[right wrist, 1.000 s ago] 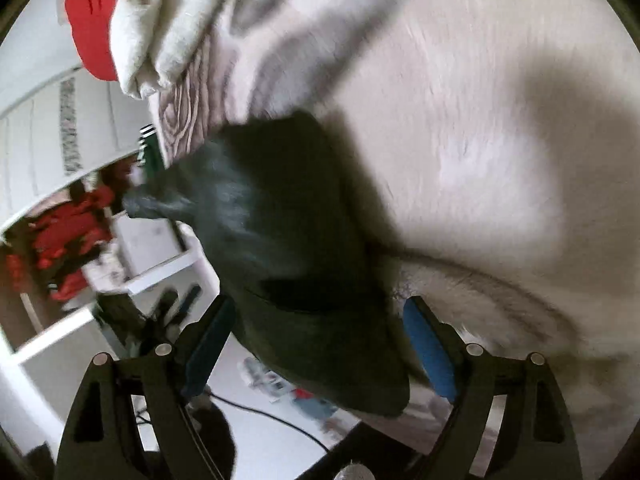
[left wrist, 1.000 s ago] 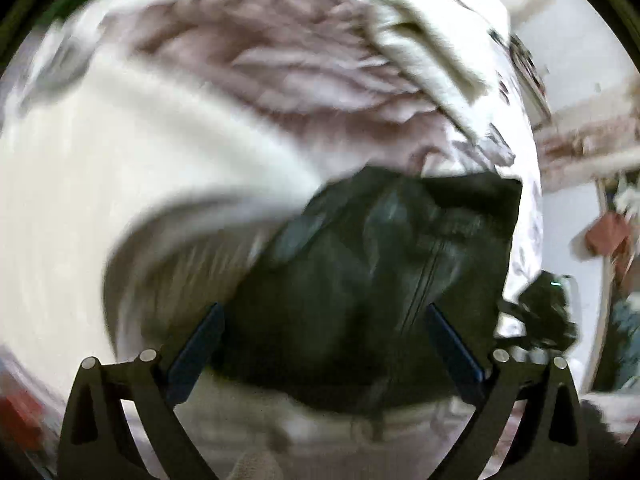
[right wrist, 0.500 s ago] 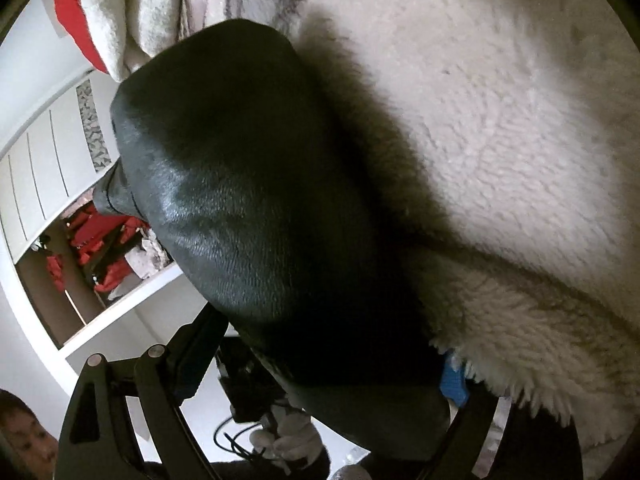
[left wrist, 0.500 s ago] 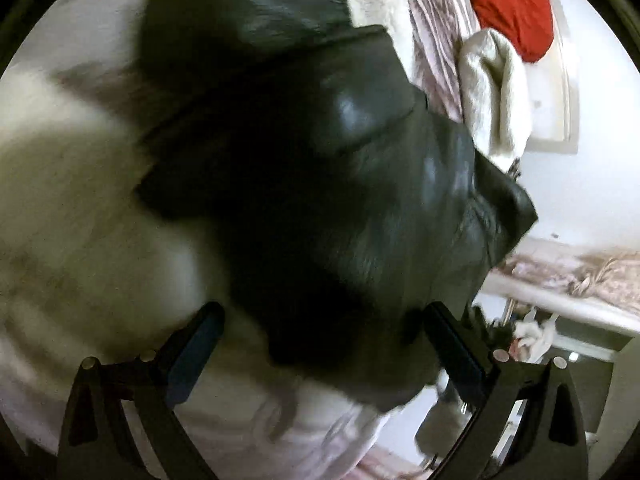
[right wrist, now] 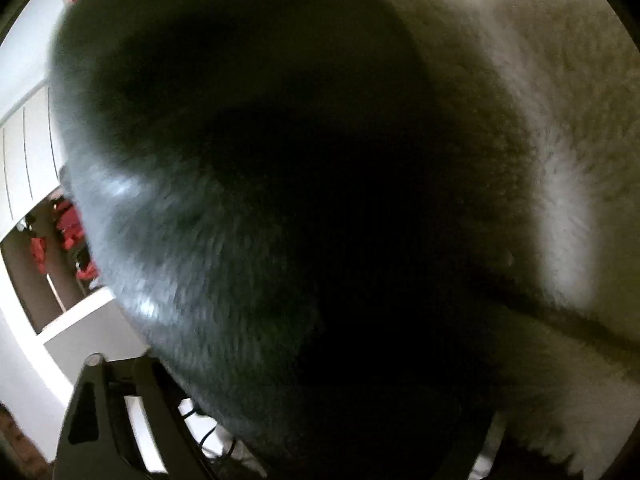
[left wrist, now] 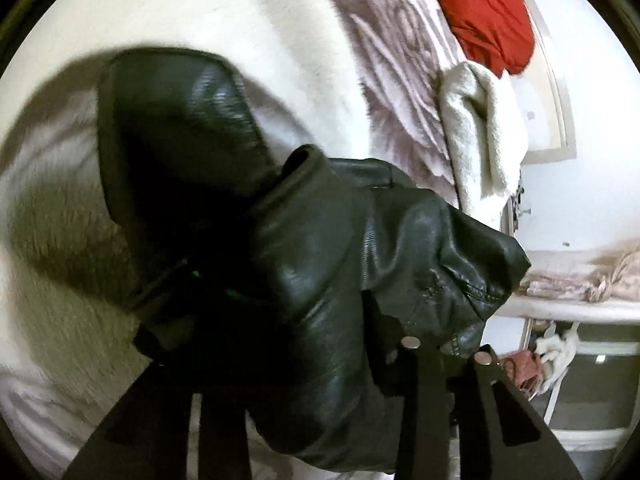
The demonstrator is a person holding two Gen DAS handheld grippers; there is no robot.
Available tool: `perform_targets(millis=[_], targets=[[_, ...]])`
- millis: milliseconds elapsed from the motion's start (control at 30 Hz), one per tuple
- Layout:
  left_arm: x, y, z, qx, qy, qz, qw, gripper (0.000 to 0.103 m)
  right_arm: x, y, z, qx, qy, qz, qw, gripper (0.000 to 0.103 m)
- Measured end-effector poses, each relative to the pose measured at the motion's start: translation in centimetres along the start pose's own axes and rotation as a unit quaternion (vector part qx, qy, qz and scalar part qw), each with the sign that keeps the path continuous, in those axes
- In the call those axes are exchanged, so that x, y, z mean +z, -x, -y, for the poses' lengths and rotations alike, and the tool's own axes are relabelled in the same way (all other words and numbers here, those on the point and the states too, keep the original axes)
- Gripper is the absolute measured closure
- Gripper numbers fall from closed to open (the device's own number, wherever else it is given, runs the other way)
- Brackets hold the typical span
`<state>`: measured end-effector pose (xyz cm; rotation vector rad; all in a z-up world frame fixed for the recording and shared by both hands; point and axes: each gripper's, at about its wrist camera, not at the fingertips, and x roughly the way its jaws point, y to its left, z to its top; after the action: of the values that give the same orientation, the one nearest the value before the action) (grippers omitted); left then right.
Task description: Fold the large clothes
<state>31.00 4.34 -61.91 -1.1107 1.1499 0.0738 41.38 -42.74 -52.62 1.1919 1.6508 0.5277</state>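
A black leather jacket [left wrist: 320,272] lies bunched on a white fleecy blanket [left wrist: 248,12] on a bed. In the left wrist view my left gripper [left wrist: 312,344] has closed in on a thick fold of the leather; the fingertips are buried in it. In the right wrist view the same jacket [right wrist: 224,184] fills most of the frame, very close and dark. It covers my right gripper [right wrist: 304,392], whose left arm [right wrist: 116,412] alone shows; the fingertips are hidden.
A grey-patterned bedspread [left wrist: 404,80], a folded cream blanket [left wrist: 476,128] and a red pillow [left wrist: 484,8] lie toward the bed's far end. A white shelf with clutter [left wrist: 580,284] stands to the right. White cupboards with red items [right wrist: 48,232] show at left.
Both grippers have pushed into the jacket, which now bulks much larger in both views. The left gripper's jaws, wide apart before, have closed on the leather.
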Motion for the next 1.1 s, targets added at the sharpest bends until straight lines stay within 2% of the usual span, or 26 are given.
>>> perform_targets(millis=[133,233,433,600,667,800,900,1000,1100], targets=[[0.6,1.1,1.9,-0.005,-0.03,0.0,0.9995,0.079,-1.6,0.9,-2.4,-0.009,0.02,0.028,0.999,0.049],[1.5,2.3,3.4,-0.014,-0.052,0.005,0.9985,0.08,-2.3,1.4,-4.7,-0.002,0.047,0.028,0.999,0.056],[2.7,4.1,6.5,-0.025,-0.093,0.015,0.9953,0.08,-2.5,2.9,-10.0,0.007,0.097,0.032,0.995,0.059],[5.5,4.0,11.3,-0.047,-0.113,0.019,0.9923,0.08,-1.2,5.4,-15.6,0.013,0.125,0.05,0.991,0.059],[6.8,3.8,13.7,-0.06,-0.124,0.022,0.9902,0.08,-0.5,7.6,-17.8,0.015,0.13,0.062,0.99,0.059],[10.0,2.5,18.7,-0.083,-0.144,0.031,0.9855,0.08,3.2,11.9,-23.2,0.022,0.144,0.088,0.985,0.059],[13.3,0.4,22.3,-0.103,-0.157,0.039,0.9814,0.08,7.4,14.7,-28.2,0.021,0.161,0.108,0.981,0.059],[16.9,-2.7,25.4,-0.11,-0.169,0.047,0.9784,0.08,12.8,16.7,-32.5,0.015,0.182,0.118,0.976,0.059],[20.5,-6.0,27.1,-0.111,-0.173,0.052,0.9772,0.08,19.7,18.9,-36.0,0.005,0.199,0.122,0.972,0.059]])
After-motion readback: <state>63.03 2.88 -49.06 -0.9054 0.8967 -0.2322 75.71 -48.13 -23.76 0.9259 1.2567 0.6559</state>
